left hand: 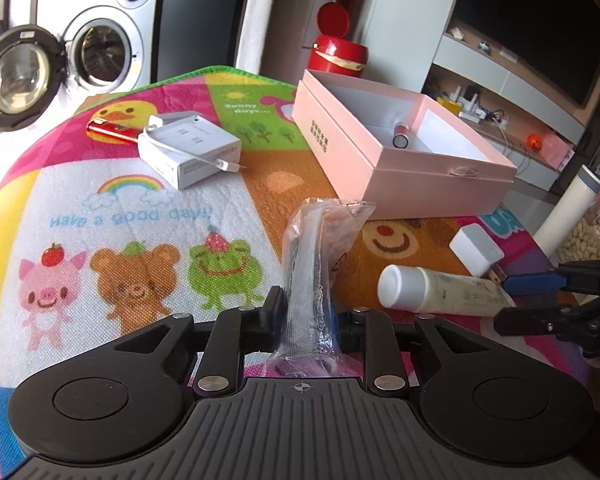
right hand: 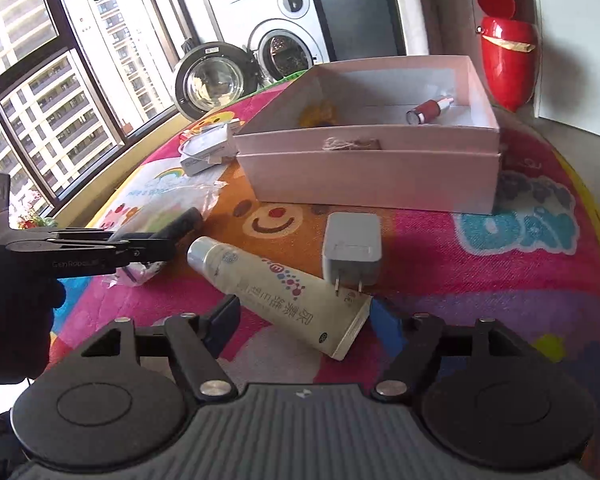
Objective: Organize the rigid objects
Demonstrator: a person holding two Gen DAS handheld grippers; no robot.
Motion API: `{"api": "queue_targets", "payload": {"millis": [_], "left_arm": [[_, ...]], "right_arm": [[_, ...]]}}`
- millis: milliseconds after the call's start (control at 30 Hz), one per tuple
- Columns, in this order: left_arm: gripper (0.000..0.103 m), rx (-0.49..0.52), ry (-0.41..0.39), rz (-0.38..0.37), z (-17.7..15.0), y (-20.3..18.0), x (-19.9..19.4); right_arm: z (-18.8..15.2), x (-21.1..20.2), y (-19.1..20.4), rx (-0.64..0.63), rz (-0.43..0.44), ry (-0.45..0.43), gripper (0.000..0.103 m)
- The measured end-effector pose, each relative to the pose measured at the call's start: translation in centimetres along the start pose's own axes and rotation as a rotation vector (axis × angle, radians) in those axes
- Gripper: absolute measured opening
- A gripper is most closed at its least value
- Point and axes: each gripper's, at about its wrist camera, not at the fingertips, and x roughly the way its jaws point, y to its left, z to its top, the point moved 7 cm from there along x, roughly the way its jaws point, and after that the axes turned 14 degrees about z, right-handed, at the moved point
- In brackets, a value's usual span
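Observation:
My left gripper [left hand: 306, 312] is shut on a dark object in a clear plastic bag [left hand: 316, 256], also seen in the right wrist view [right hand: 168, 228]. An open pink box [left hand: 400, 140] stands beyond it and holds a small red bottle [left hand: 401, 136]; box [right hand: 372, 160] and bottle [right hand: 424, 111] also show in the right wrist view. My right gripper [right hand: 304, 320] is open around the flat end of a cream tube [right hand: 276, 284] lying on the mat. A white plug adapter [right hand: 352, 252] lies beside the tube.
A white charger box with cable [left hand: 188, 148] and a red flat packet [left hand: 112, 130] lie at the mat's far left. A red lidded bin [left hand: 336, 48] stands behind the pink box. A washing machine [left hand: 96, 52] with its door open is behind the mat.

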Motion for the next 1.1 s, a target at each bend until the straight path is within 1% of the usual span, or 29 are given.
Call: {"api": "queue_targets", "payload": {"millis": [67, 100, 133, 267, 300, 433, 500, 533, 600, 633, 667, 700, 733, 800, 900, 933, 967, 1033, 1100], "left_arm": [[0.025, -0.004, 0.004, 0.003, -0.1, 0.3, -0.1], [0.025, -0.005, 0.006, 0.01, -0.1, 0.5, -0.1], [0.025, -0.006, 0.008, 0.011, -0.2, 0.6, -0.2], [0.025, -0.02, 0.027, 0.032, -0.4, 0.5, -0.5], [0.025, -0.019, 0.029, 0.04, -0.5, 0.4, -0.5], [0.025, 0.0, 0.022, 0.041, -0.5, 0.3, -0.4], [0.025, -0.031, 0.027, 0.04, -0.4, 0.5, -0.3], [0.025, -0.042, 0.026, 0.044, -0.4, 0.5, -0.3], [0.025, -0.033, 0.013, 0.061, -0.5, 0.2, -0.4], [0.025, -0.023, 0.003, 0.069, -0.6, 0.1, -0.6], [0.025, -0.011, -0.007, 0.072, -0.8, -0.1, -0.7], [0.025, 0.002, -0.015, 0.068, -1.0, -0.4, -0.9], [0.025, 0.015, -0.02, 0.058, -1.1, -0.6, -1.1], [0.025, 0.048, -0.02, 0.026, -1.6, -1.4, -1.6], [0.025, 0.097, -0.017, -0.024, -2.3, -2.7, -2.3], [0.025, 0.101, -0.014, -0.045, -2.5, -3.1, -2.5], [0.025, 0.096, -0.012, -0.069, -2.5, -3.4, -2.7], [0.025, 0.093, -0.019, -0.118, -2.2, -4.2, -3.2], [0.025, 0.1, -0.046, -0.133, -1.4, -4.8, -3.8]], "right_arm": [[-0.3, 0.6, 1.8, -0.006, 0.116, 0.044, 0.076], [-0.3, 0.8, 2.6, -0.016, 0.156, 0.059, 0.076], [-0.1, 0.8, 3.4, -0.045, 0.159, 0.06, 0.076], [1.7, 1.1, 4.7, -0.179, 0.047, 0.019, 0.076], [2.1, 1.6, 4.8, -0.207, 0.037, 0.022, 0.076], [3.0, 4.7, 5.3, -0.265, 0.057, 0.098, 0.073], [2.8, 6.3, 5.4, -0.29, 0.05, 0.139, 0.067], [2.8, 7.3, 5.4, -0.307, 0.031, 0.16, 0.064], [2.8, 7.7, 5.8, -0.357, 0.002, 0.155, 0.054], [2.8, 7.7, 5.9, -0.361, 0.004, 0.164, 0.044], [2.8, 7.4, 6.1, -0.352, 0.012, 0.176, 0.042], [2.8, 7.1, 6.2, -0.338, 0.026, 0.188, 0.037], [2.7, 6.7, 6.2, -0.32, 0.044, 0.198, 0.037], [2.5, 5.3, 6.1, -0.278, 0.062, 0.188, 0.037], [2.6, 2.3, 5.5, -0.208, 0.075, 0.151, 0.036], [2.7, 1.4, 5.3, -0.195, 0.072, 0.133, 0.025], [3.0, 0.1, 5.0, -0.18, 0.065, 0.107, 0.007], [4.0, -2.5, 4.7, -0.155, 0.054, 0.047, 0.006], [5.3, -5.0, 4.5, -0.158, 0.032, -0.033, 0.006]]}}
